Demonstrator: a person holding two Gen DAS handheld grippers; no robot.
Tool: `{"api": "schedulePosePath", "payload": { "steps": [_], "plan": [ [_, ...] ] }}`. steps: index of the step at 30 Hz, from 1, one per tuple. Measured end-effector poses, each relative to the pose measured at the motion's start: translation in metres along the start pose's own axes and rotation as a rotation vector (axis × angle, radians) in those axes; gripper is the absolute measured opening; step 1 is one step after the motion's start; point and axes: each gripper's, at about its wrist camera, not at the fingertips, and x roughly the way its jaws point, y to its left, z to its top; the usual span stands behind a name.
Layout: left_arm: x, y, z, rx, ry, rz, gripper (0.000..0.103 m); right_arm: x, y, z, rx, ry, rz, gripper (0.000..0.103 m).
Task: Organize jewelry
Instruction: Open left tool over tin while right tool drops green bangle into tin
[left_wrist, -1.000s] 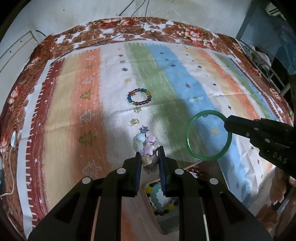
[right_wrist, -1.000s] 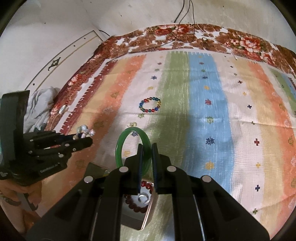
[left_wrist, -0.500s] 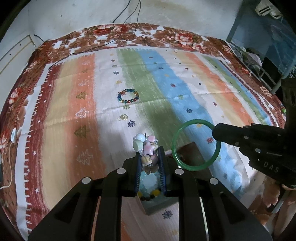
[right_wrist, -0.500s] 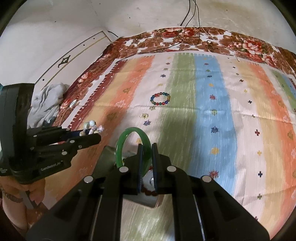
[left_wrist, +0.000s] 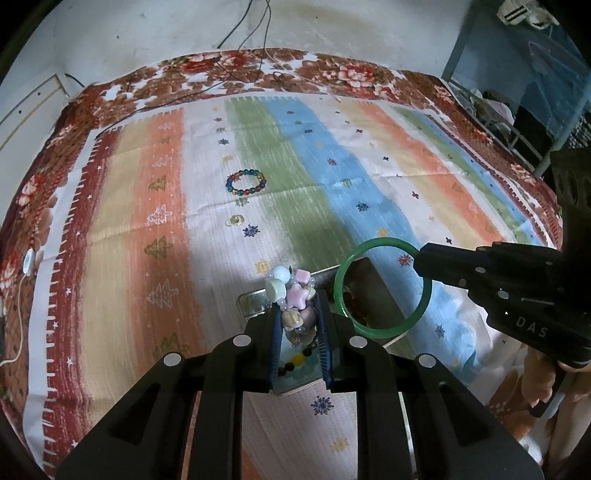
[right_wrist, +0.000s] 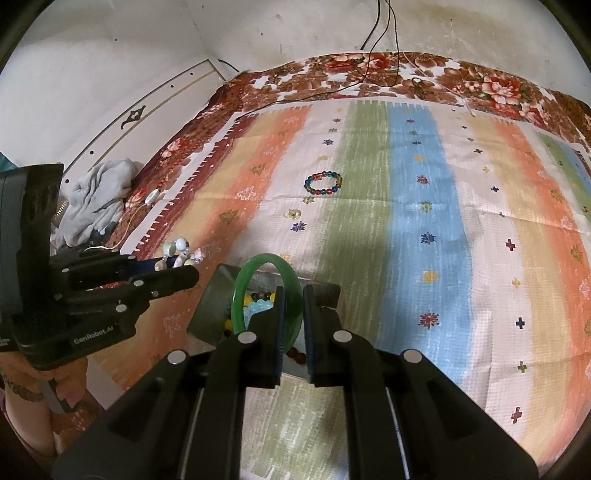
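Observation:
My left gripper is shut on a pastel bead bracelet with star and round charms, held above an open metal box. My right gripper is shut on a green bangle, which stands upright over the same box. Several bead bracelets, yellow, pale blue and dark red, lie inside the box. In the left wrist view the bangle hangs from the right gripper just right of my fingers. A multicoloured bead bracelet lies flat on the striped cloth farther out.
A small clear charm lies on the cloth between the box and the multicoloured bracelet. A grey rag sits past the bed's left edge. Black cables trail over the far floral border. A person's hand holds the left gripper.
Both grippers have pulled back toward the near edge with their loads, so the metal box now lies more fully under them. Both grips are unchanged.

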Motion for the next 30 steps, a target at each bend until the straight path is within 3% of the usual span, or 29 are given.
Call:
{"api": "schedulePosePath", "payload": {
  "steps": [15,16,17,19,21,30],
  "plan": [
    [0.006,0.0,-0.001,0.004,0.015,-0.004,0.018,0.006,0.0,-0.001,0.001,0.02,0.02,0.012],
    [0.007,0.0,-0.001,0.004,0.021,-0.003,0.022,0.007,-0.001,-0.001,0.01,0.029,0.028,0.019],
    [0.009,0.0,-0.001,0.005,0.027,0.0,0.037,0.009,-0.002,-0.001,0.013,0.036,0.025,0.044],
    [0.009,0.002,-0.001,0.001,0.022,0.017,0.051,0.009,-0.003,0.0,0.007,0.028,-0.01,0.058],
    [0.007,0.006,0.0,-0.006,0.012,0.041,0.051,0.009,-0.003,-0.001,-0.013,0.022,-0.043,0.058],
    [0.012,0.04,0.01,-0.105,0.011,0.099,0.056,0.015,-0.02,0.002,0.037,0.026,-0.032,0.058]
  ]
}}
